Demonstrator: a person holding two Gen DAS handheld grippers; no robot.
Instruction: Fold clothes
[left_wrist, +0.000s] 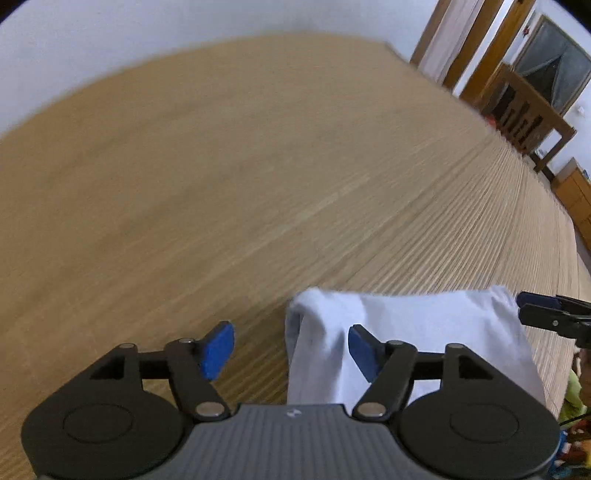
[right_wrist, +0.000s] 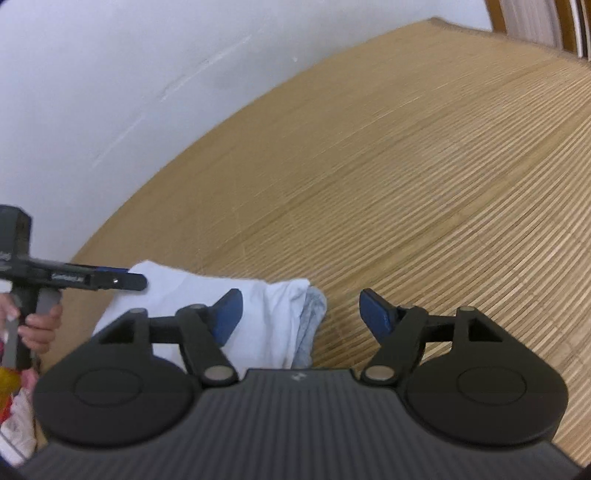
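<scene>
white garment (left_wrist: 424, 332), folded, on bamboo mat (left_wrist: 258, 166)

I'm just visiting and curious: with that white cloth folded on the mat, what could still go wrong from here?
1. The folded white garment has a loose grey layer showing at one edge; nudging it could undo the fold.
2. Both tools are open right at it: the left tool and the right tool. A blue pad might snag the fabric.
3. It lies near the woven mat's near edge and could slide off.
</scene>
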